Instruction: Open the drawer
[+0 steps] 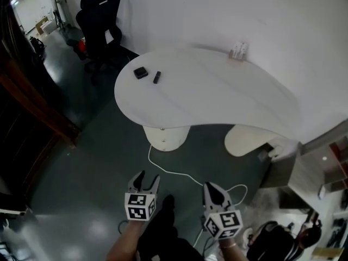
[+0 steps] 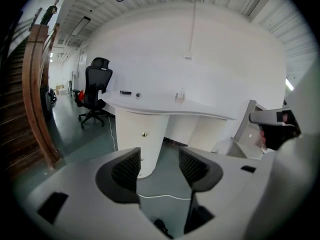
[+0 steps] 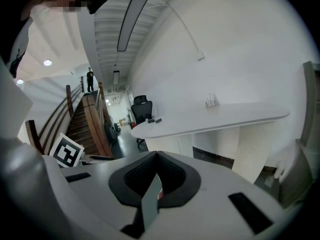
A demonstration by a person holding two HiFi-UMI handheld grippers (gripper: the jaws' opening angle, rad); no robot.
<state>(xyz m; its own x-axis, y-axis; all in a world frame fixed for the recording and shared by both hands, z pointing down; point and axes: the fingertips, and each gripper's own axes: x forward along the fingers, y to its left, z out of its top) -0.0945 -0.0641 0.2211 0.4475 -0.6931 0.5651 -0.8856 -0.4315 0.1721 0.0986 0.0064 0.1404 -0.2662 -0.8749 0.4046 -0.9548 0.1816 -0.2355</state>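
The left claw (image 1: 149, 178) and the right claw (image 1: 212, 188) are pale grey with black ribbed pads. The cube (image 1: 141, 207) behind each bears black-and-white square markers. Ahead of both claws the worktop (image 1: 217, 91) is plain white. Its pedestal (image 1: 166, 137) is white too, and so is the cable (image 1: 174, 172) on the dark grey-green floor (image 1: 81, 173). Far beyond the left claw, the office chair (image 1: 100, 15) is black and the stair rail (image 2: 37, 94) brown wood.

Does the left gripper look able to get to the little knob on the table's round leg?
Probably yes, though it's not close yet. The left gripper is open and empty, and only floor with a thin cable lies between it and the knob.
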